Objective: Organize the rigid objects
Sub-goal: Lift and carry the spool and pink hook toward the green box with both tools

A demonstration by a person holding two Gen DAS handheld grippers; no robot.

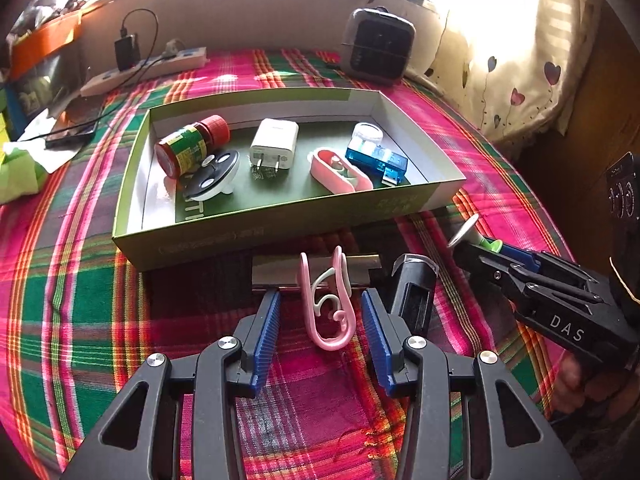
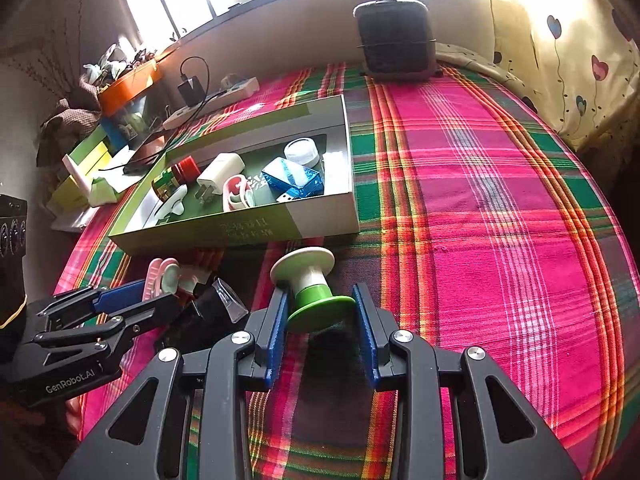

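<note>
A pink and white clip lies on the plaid cloth in the left wrist view. My left gripper stands open around it, one blue pad on each side with gaps. In the right wrist view, my right gripper is shut on the green flange of a white and green spool, held a little above the cloth. The spool also shows right of the clip. Behind both is a green cardboard box holding a red-capped jar, a white charger, a pink case and a blue USB device.
A black object with a clear cap and a flat metal piece lie on the cloth just in front of the box. At the back stand a small dark heater and a power strip. Open cloth lies right of the box.
</note>
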